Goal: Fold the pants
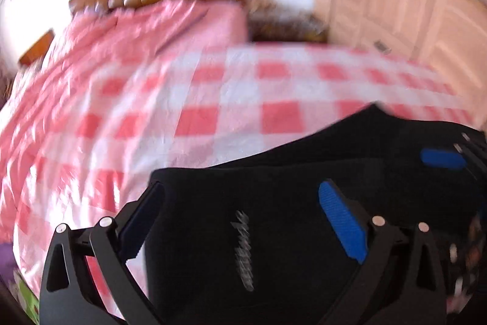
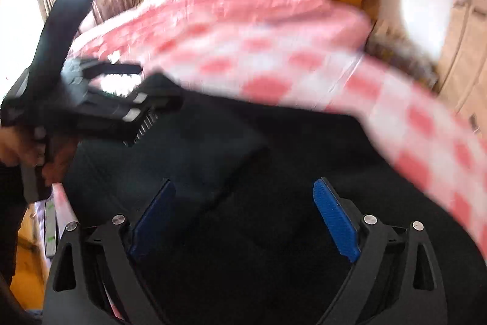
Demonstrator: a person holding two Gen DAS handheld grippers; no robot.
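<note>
Black pants (image 1: 274,203) lie beneath both wide-open grippers, left gripper (image 1: 243,221) and right gripper (image 2: 243,218).

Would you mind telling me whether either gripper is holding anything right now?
Nothing is held: left gripper and right gripper both hover open over the black fabric pants.
</note>
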